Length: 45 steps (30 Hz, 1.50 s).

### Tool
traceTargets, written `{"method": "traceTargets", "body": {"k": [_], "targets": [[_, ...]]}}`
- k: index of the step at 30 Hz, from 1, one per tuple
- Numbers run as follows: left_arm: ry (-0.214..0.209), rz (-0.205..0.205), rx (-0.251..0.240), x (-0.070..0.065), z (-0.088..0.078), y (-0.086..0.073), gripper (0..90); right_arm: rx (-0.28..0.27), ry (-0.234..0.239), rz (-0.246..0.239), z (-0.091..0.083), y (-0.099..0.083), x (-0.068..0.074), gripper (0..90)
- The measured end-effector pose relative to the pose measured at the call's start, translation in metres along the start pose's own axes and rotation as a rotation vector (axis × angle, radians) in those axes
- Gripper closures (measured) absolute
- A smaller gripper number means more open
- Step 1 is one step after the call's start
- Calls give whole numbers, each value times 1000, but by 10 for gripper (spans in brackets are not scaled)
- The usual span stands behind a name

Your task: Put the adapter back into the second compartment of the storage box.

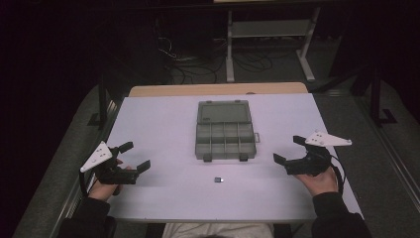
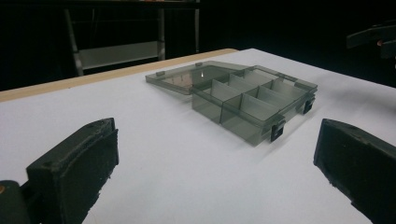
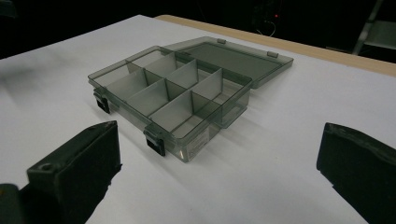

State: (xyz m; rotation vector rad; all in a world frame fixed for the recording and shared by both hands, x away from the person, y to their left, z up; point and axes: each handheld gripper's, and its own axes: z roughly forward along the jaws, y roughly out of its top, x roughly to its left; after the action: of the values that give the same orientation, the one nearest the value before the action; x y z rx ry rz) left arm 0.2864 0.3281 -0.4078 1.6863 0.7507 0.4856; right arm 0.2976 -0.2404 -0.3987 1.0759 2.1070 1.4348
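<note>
Left gripper: jaws wide apart, holding nothing, low over the table's left side.
Right gripper: jaws wide, nothing held, at the right.
Organizer box: translucent grey, divided compartments, lid flat open on the far side; mid-table, latches toward the person.
Small dark object: just before the box.

The high view is looking forward and down over the whole white table from the person's side. Both gripper views are sitting low near the tabletop, aiming inward from about eight and four o'clock, sharing the open compartment box.
</note>
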Motion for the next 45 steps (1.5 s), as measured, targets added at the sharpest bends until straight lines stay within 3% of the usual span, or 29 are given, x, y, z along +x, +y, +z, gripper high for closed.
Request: {"method": "traceTargets", "body": {"k": [15, 32, 45], "targets": [[-1, -3, -2, -1, 0, 0, 0, 5, 14, 8, -1, 2, 3, 0], [-5, 0, 3, -1, 0, -1, 0, 47, 48, -30, 3, 10, 15, 0], [2, -4, 4, -1, -1, -1, 0, 103, 86, -102, 11, 25, 35, 0]]}}
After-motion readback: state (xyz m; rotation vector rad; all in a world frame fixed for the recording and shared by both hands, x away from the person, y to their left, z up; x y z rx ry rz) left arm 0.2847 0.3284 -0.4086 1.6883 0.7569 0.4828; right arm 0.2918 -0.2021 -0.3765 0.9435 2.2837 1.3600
